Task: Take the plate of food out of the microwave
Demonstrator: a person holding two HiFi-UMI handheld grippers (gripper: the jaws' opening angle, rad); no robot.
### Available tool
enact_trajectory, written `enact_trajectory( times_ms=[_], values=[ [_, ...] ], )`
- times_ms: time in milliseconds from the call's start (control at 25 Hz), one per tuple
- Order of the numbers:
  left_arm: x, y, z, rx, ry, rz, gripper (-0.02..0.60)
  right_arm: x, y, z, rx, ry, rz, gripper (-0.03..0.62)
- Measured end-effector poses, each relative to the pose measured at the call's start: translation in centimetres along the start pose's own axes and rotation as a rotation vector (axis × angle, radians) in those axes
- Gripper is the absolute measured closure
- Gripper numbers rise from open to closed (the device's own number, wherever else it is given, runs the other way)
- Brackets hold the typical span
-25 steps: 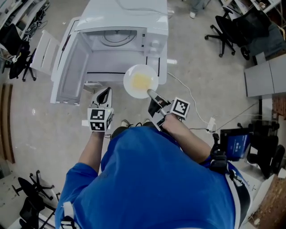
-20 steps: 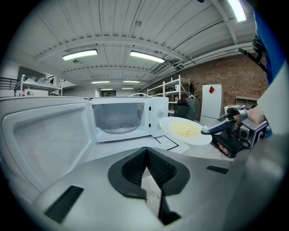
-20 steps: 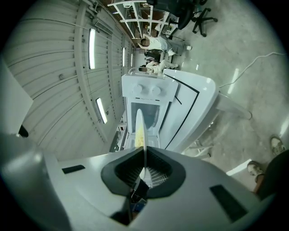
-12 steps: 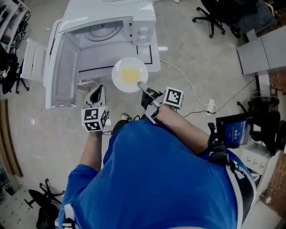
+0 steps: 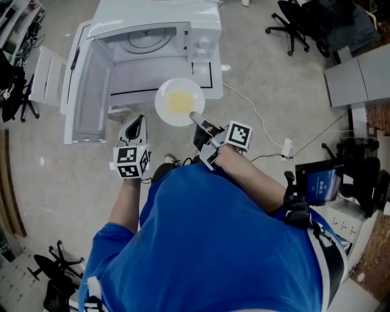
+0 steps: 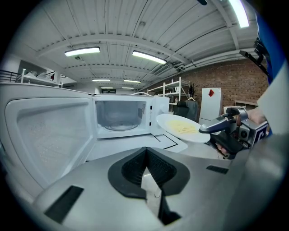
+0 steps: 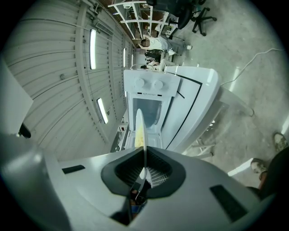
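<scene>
On the white table (image 5: 141, 82), the microwave (image 5: 152, 36) stands open. Your right gripper (image 5: 198, 117) pinches the plate of food (image 5: 179, 101) by its rim, clear of the cavity and over the table's front edge, so removal looks complete. Your left gripper (image 5: 135, 125) is pressed together, empty.

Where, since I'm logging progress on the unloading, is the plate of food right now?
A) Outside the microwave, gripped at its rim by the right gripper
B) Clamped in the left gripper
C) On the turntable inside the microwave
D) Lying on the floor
A: the head view shows the right gripper shut on the near rim of the plate, holding it in front of the open microwave, clear of the cavity.
</scene>
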State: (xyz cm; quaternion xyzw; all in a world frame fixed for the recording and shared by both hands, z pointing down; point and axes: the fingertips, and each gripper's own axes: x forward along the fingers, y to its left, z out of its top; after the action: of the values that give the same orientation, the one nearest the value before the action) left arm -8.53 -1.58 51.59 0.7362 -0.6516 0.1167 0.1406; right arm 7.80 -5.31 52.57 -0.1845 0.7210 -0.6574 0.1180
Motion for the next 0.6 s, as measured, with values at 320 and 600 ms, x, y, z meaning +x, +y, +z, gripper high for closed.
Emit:
enact_trajectory(
  times_ms=[320,600],
  values=[
    [0.2,0.6,0.0,-0.004,0.004,0.001,0.571,0.8,0.0,0.0,0.005,0.006,0.001,0.577],
    [0.1,1.2,0.2,0.007,0.0,0.004,0.572,1.4,0.1,0.0,-0.006,0.012,-0.002,0.577]
  ],
)
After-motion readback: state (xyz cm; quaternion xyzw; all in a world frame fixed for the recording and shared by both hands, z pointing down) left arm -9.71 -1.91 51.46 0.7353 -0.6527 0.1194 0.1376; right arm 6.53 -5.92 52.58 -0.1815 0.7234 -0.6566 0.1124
